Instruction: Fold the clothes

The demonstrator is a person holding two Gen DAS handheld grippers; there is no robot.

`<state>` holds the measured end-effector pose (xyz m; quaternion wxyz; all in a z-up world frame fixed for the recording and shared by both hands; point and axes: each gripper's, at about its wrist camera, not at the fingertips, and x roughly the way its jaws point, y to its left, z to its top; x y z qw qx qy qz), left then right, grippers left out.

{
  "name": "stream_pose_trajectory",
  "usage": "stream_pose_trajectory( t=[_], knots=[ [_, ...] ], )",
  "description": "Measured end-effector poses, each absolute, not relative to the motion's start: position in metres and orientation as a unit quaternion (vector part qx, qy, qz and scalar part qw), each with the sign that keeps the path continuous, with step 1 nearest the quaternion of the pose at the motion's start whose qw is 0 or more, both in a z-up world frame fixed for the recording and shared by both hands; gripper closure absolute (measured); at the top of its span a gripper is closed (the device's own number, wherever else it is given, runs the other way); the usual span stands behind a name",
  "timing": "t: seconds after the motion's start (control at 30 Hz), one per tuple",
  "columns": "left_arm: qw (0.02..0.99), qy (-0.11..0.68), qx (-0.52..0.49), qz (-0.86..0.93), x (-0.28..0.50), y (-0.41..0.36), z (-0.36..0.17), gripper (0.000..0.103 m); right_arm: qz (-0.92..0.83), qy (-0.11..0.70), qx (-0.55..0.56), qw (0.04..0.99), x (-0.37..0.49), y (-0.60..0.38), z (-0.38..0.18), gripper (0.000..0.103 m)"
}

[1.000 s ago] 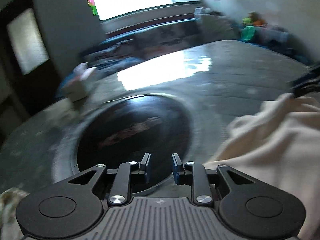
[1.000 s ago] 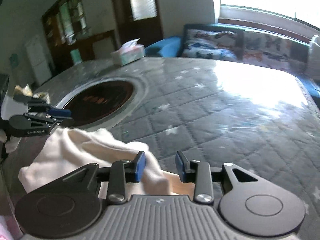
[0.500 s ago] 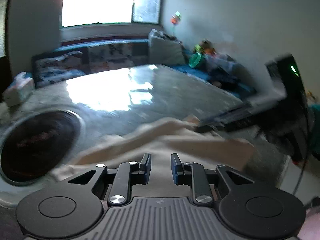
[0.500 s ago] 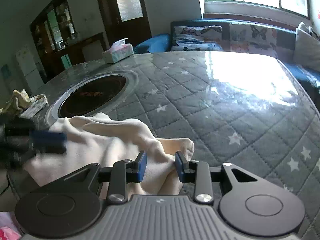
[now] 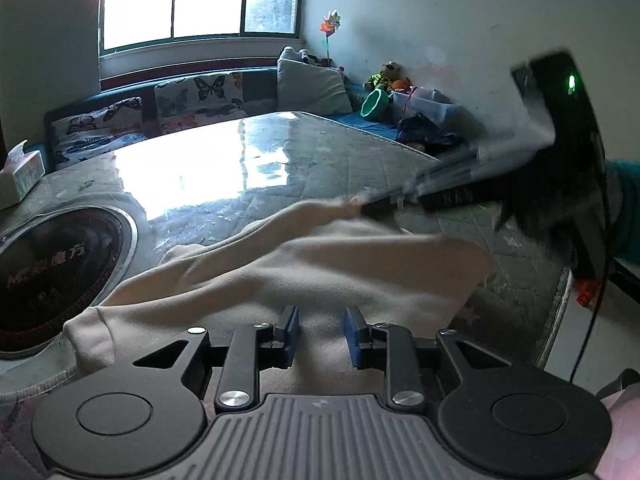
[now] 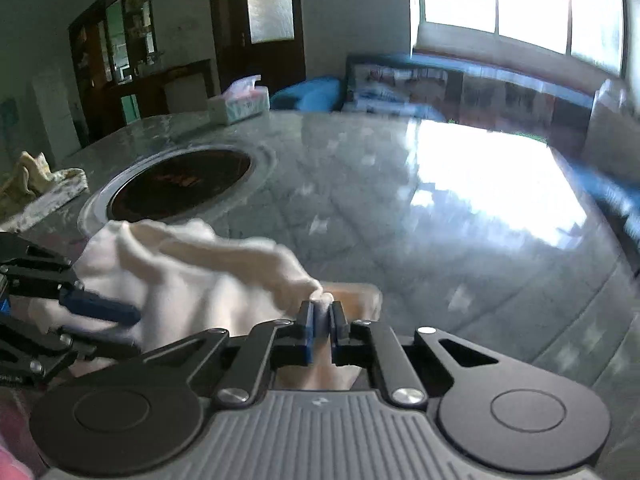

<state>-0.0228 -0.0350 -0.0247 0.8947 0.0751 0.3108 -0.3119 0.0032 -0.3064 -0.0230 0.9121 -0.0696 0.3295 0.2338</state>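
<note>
A cream garment [image 5: 320, 264] lies crumpled on the quilted grey table near its front edge; it also shows in the right wrist view [image 6: 188, 264]. My left gripper [image 5: 320, 326] is open and hovers just over the near part of the cloth, with nothing between its blue pads. My right gripper [image 6: 323, 316] is shut on a fold of the garment and lifts it a little. In the left wrist view the right gripper [image 5: 384, 204] is blurred at the cloth's far right edge. The left gripper [image 6: 100, 308] shows at the left of the right wrist view.
A round black hotplate [image 5: 48, 268] is set into the table [image 5: 280, 160] left of the cloth; it also shows in the right wrist view [image 6: 180, 184]. A tissue box [image 6: 240, 104] stands at the back. A rag pile [image 6: 36, 176] lies at the far left. A sofa [image 5: 160, 108] runs behind.
My right gripper has closed on a fold of the cream garment and pulled it up. My left gripper has swung right from the hotplate to over the cloth and stays open.
</note>
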Motion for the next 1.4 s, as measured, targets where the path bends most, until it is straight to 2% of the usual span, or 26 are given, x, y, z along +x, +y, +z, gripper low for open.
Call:
stream_pose_trajectory(
  t=[0.07, 0.27, 0.37, 0.43, 0.47, 0.63, 0.67, 0.7, 0.77, 0.97, 1.07, 1.4],
  knots=[
    [0.894, 0.311, 0.075, -0.313, -0.023, -0.034, -0.026, 0.074, 0.217, 0.311, -0.094, 0.920, 0.005, -0.304, -0.016, 0.103],
    [0.895, 0.309, 0.075, -0.314, -0.024, -0.035, -0.026, 0.072, 0.200, 0.335, -0.075, 0.918, 0.022, -0.311, -0.029, 0.103],
    [0.894, 0.307, 0.077, -0.316, -0.024, -0.037, -0.022, 0.070, 0.219, 0.340, -0.042, 0.914, 0.020, -0.316, -0.026, 0.094],
    [0.892, 0.298, 0.077, -0.332, -0.024, -0.044, -0.018, 0.070, 0.234, 0.341, -0.032, 0.910, 0.020, -0.317, -0.022, 0.079],
    [0.890, 0.293, 0.076, -0.340, -0.024, -0.048, -0.016, 0.070, 0.238, 0.344, -0.029, 0.908, 0.021, -0.318, -0.021, 0.078],
    [0.872, 0.278, 0.081, -0.396, -0.020, -0.076, -0.015, 0.070, 0.258, 0.381, 0.009, 0.888, 0.032, -0.325, -0.033, 0.080],
    [0.868, 0.280, 0.081, -0.402, -0.017, -0.081, -0.018, 0.068, 0.261, 0.383, 0.008, 0.886, 0.032, -0.324, -0.034, 0.084],
    [0.864, 0.282, 0.082, -0.408, -0.014, -0.087, -0.021, 0.067, 0.263, 0.383, 0.007, 0.885, 0.032, -0.324, -0.035, 0.096],
    [0.857, 0.286, 0.082, -0.420, -0.008, -0.097, -0.026, 0.067, 0.261, 0.379, -0.005, 0.888, 0.031, -0.321, -0.034, 0.099],
    [0.843, 0.287, 0.086, -0.447, -0.006, -0.112, -0.037, 0.063, 0.251, 0.345, -0.059, 0.903, 0.025, -0.310, -0.023, 0.099],
    [0.844, 0.284, 0.075, -0.449, -0.005, -0.113, -0.036, 0.061, 0.237, 0.359, -0.065, 0.900, 0.032, -0.311, -0.040, 0.099],
    [0.837, 0.269, 0.075, -0.471, -0.010, -0.119, -0.033, 0.059, 0.306, 0.348, -0.013, 0.886, 0.007, -0.319, -0.005, 0.095]
  ],
)
